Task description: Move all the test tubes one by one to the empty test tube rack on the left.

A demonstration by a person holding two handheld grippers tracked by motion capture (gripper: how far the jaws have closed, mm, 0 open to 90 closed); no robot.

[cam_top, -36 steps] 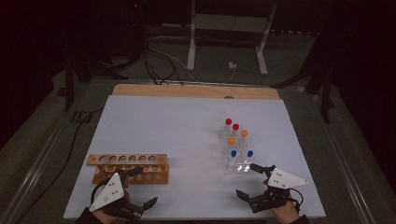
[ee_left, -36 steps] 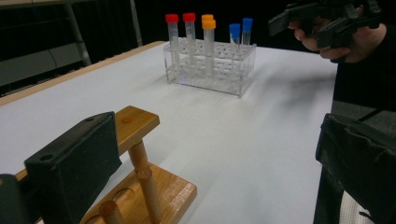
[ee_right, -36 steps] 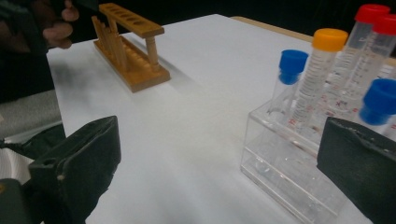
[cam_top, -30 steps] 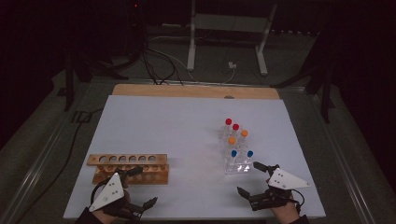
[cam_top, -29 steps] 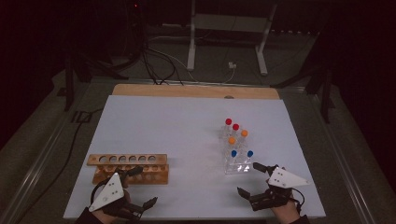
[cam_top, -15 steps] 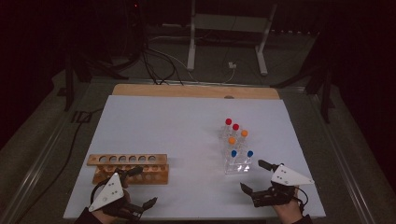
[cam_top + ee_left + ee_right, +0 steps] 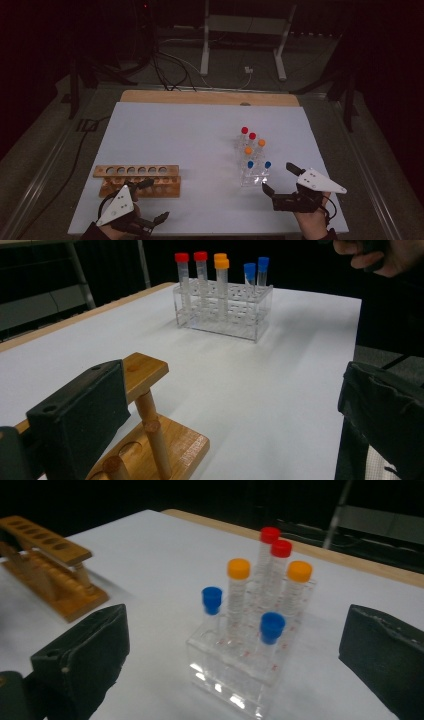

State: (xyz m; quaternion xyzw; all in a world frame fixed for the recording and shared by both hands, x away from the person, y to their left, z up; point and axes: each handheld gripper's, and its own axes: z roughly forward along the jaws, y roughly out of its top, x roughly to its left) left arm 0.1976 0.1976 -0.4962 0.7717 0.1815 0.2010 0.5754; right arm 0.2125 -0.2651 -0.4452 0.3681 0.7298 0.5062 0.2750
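The wooden rack (image 7: 150, 440) gets chopped off by the bottom edge in the left gripper view, and the near jaw covers its left part. In the right gripper view that rack (image 7: 47, 562) runs out of the frame at upper left and looks soft. The clear rack (image 7: 245, 680) there loses its front corner at the bottom edge. From the high view the printing on the tubes (image 7: 252, 150) is way too small to make out, and both forearms are clipped at the bottom.
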